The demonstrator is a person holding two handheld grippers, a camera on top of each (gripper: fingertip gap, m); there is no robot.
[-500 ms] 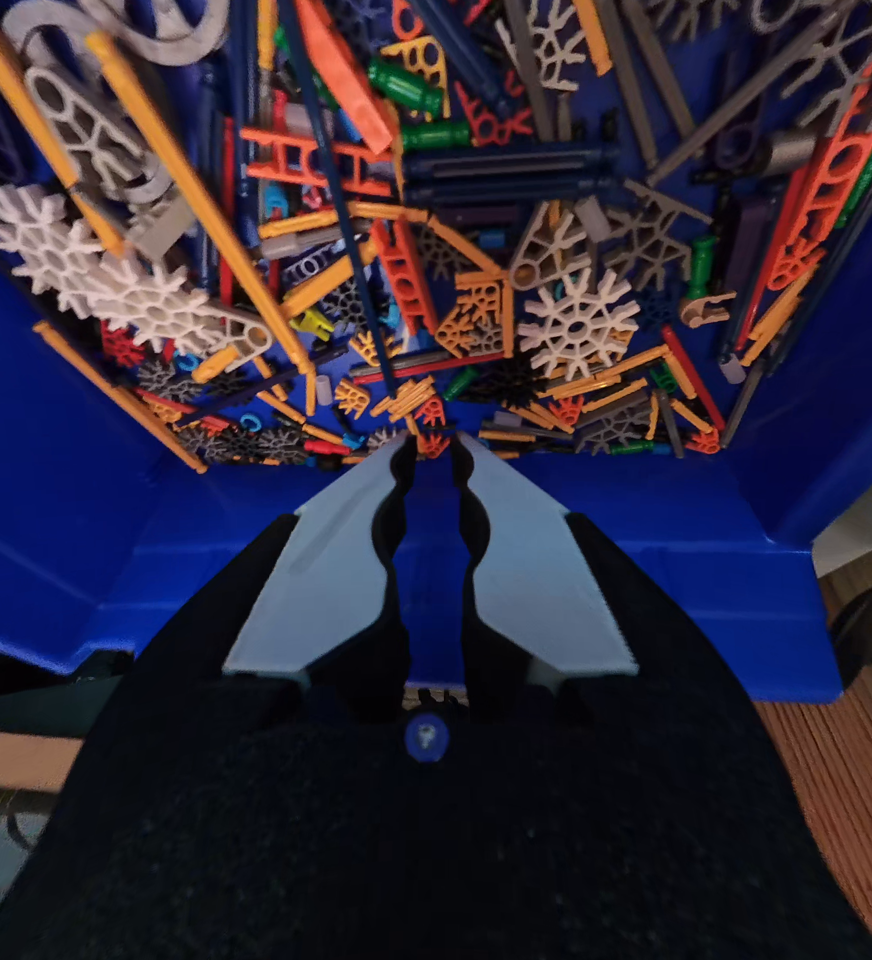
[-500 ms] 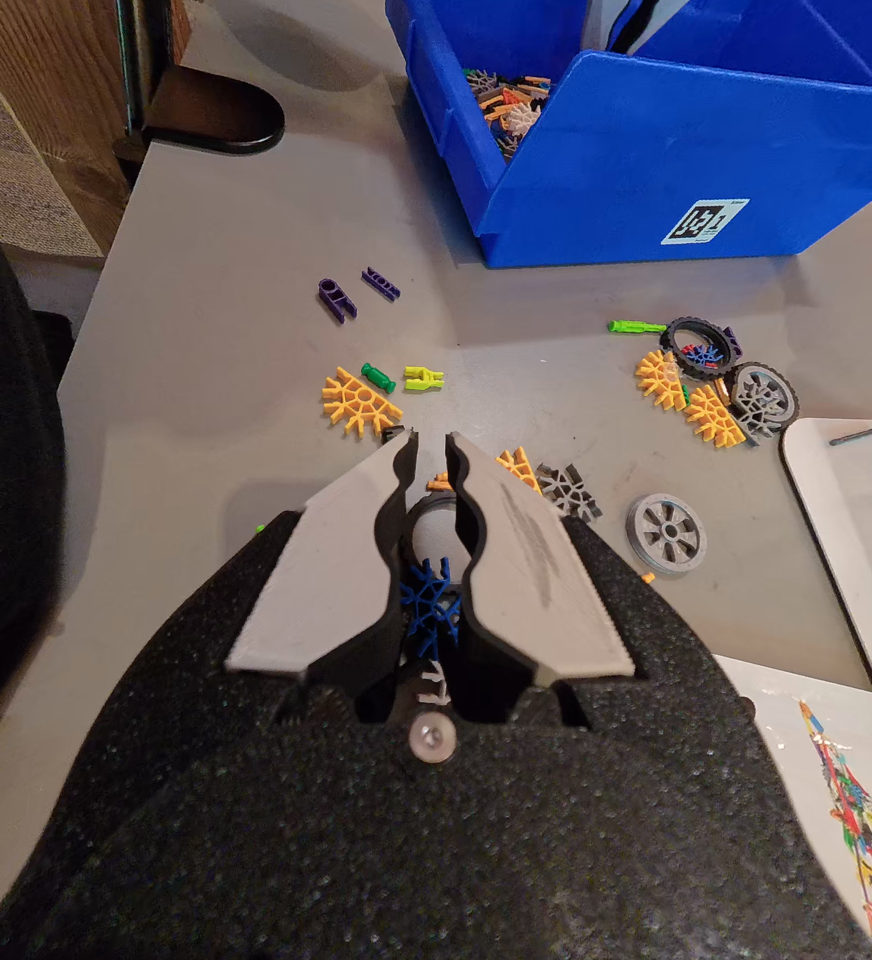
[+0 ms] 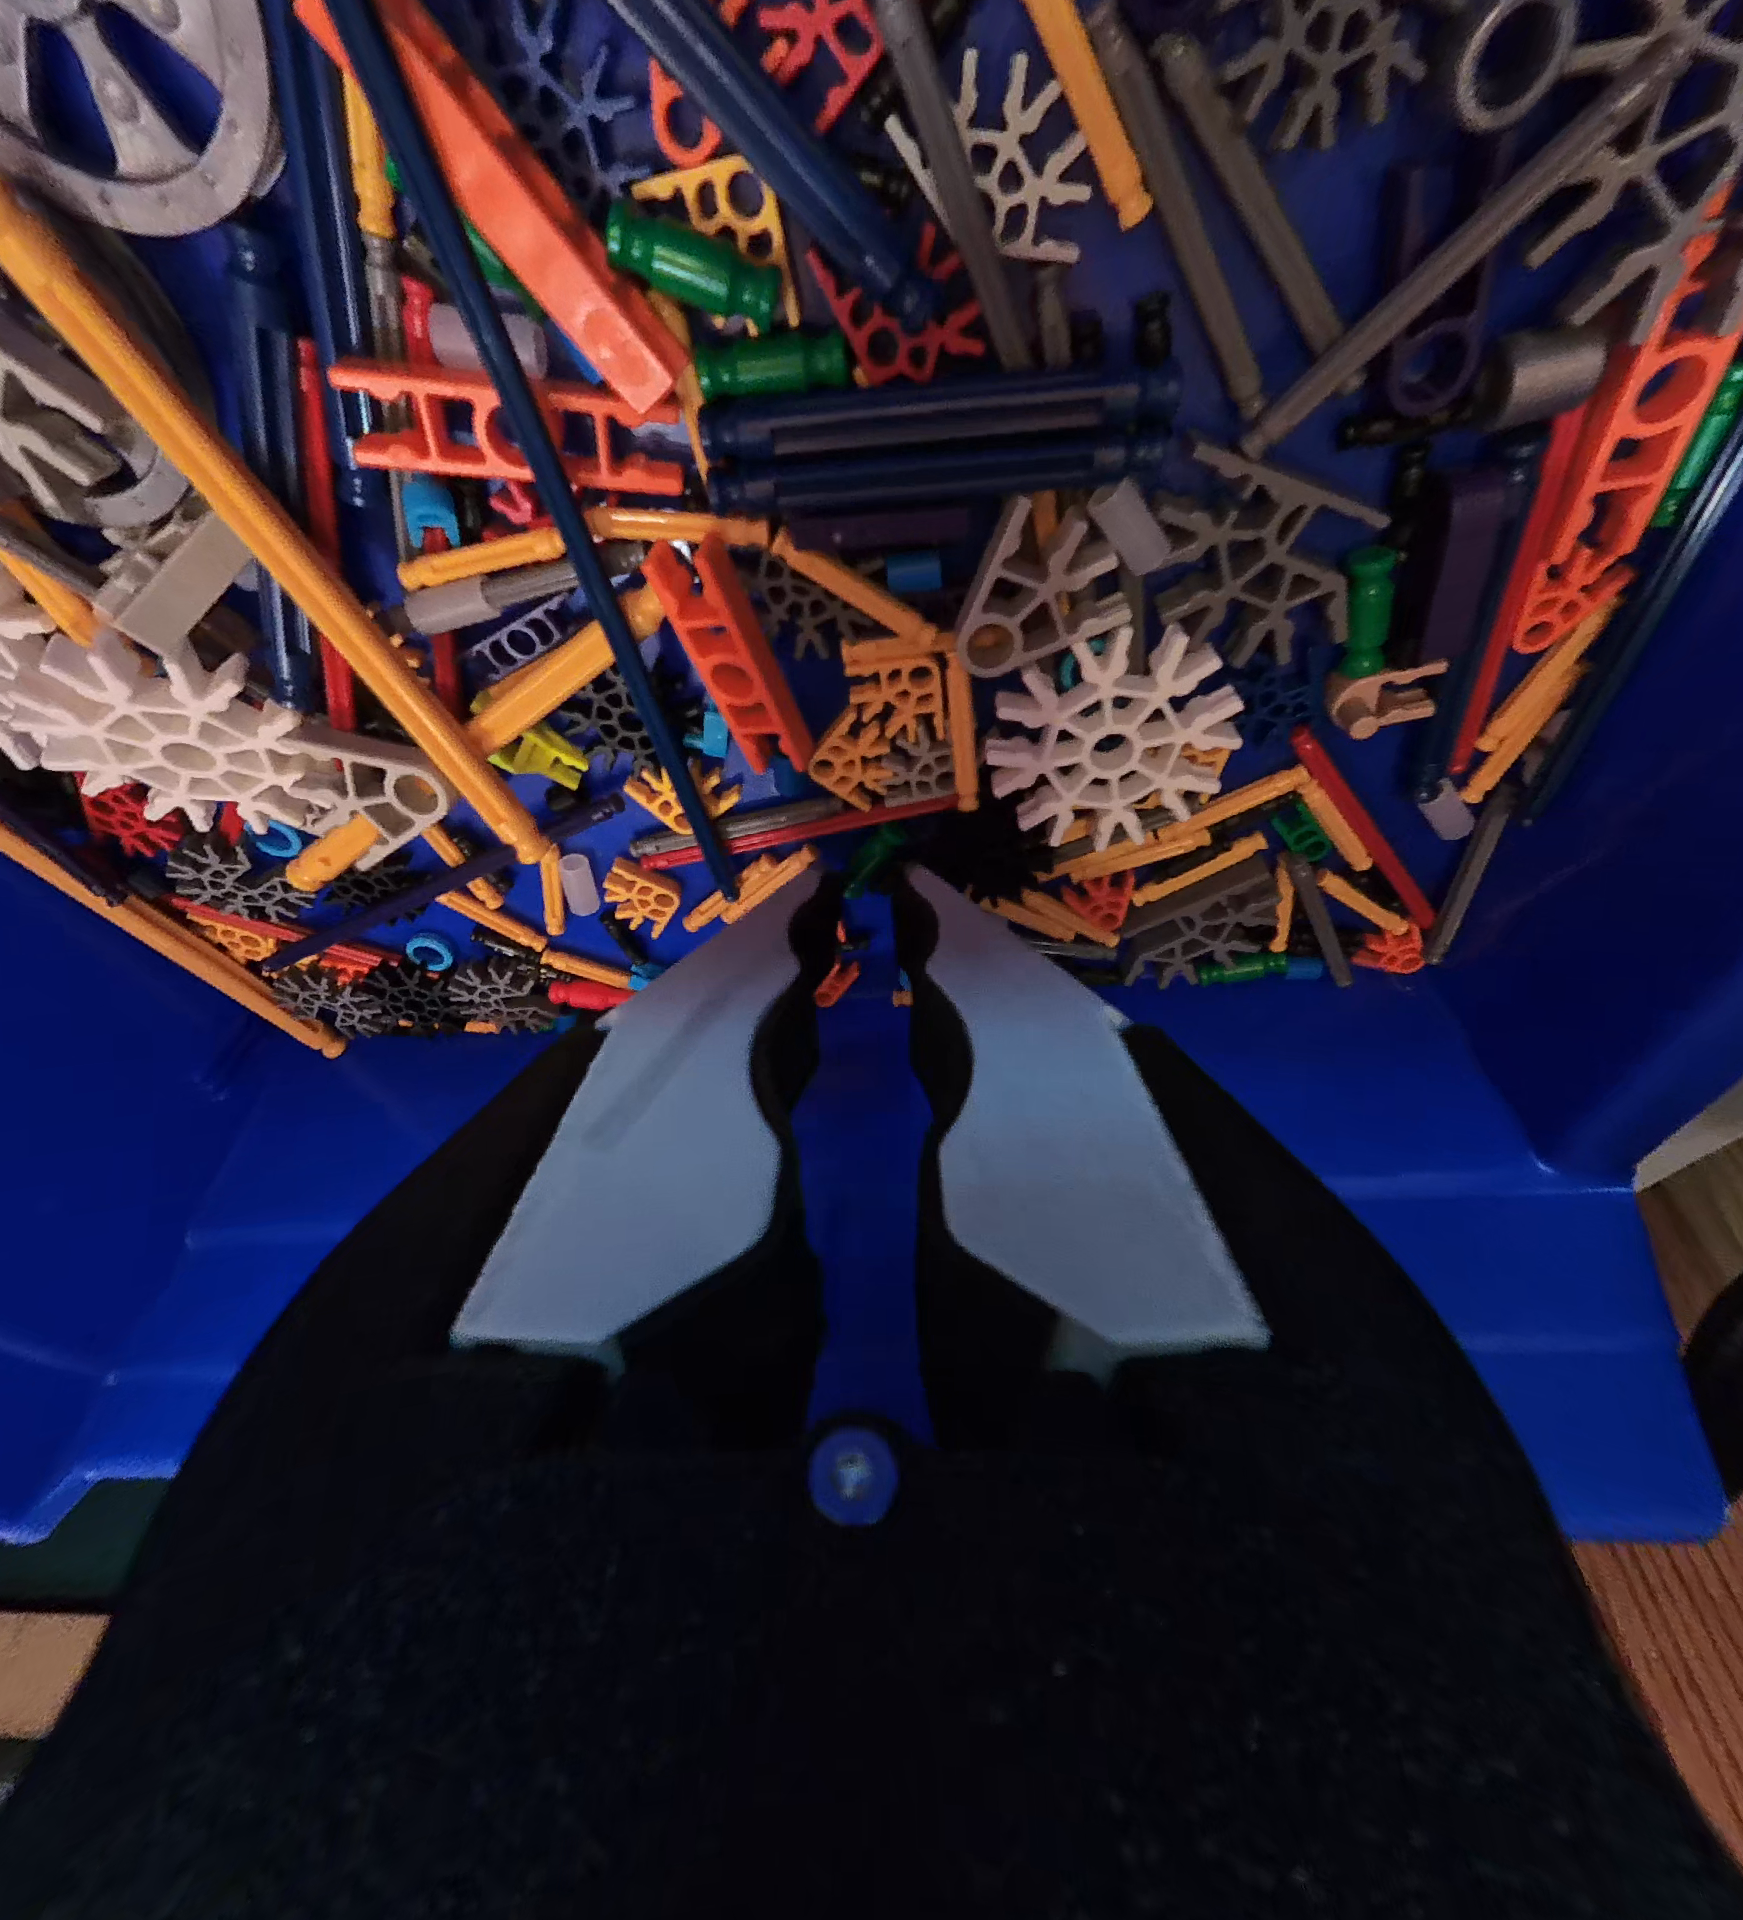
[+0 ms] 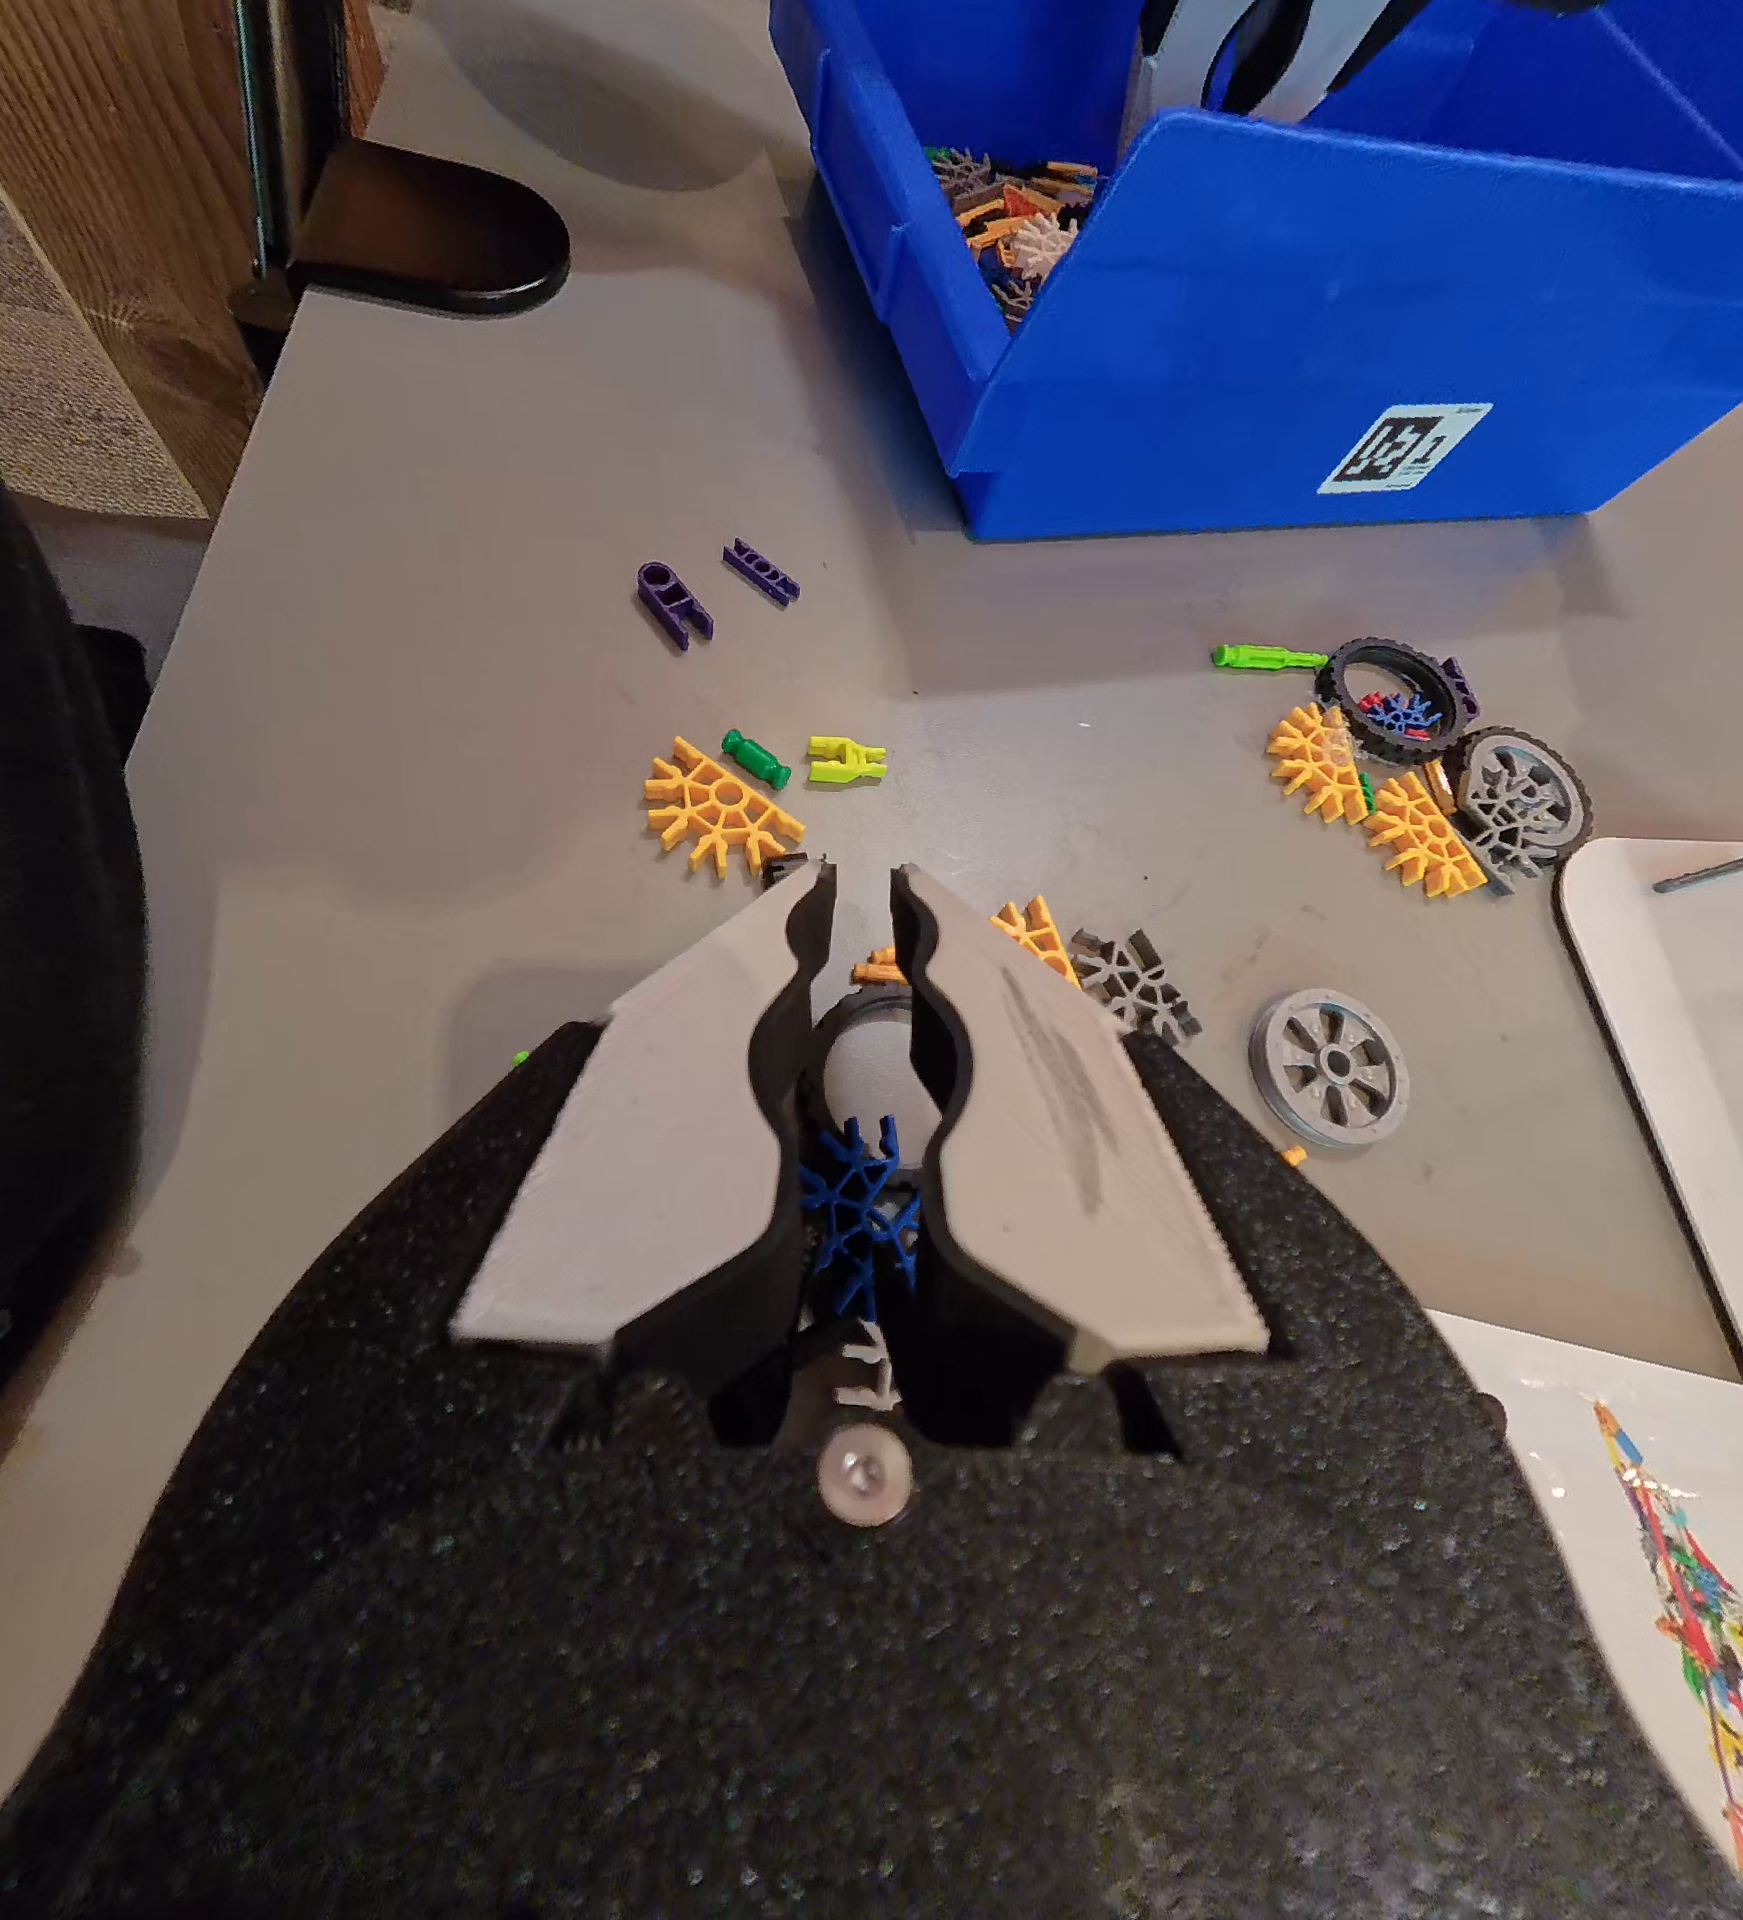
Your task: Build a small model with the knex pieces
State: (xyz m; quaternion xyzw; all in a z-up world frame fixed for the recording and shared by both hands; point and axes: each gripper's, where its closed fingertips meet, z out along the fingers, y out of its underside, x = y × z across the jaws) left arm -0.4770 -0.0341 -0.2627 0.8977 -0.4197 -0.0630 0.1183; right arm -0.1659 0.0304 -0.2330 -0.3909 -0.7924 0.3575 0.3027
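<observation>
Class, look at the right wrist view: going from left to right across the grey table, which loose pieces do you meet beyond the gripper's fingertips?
Purple connector → dark green rod → lime clip → light green rod → black tyre → grey spoked wheel.

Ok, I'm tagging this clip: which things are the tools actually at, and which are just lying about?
At the tools:
- left tool: slightly open, tips at the parts pile in the bin
- right tool: grips a blue connector

Lying about on the table:
- purple pieces
- yellow connector
- green rod
- tyre
- grey wheel
</observation>
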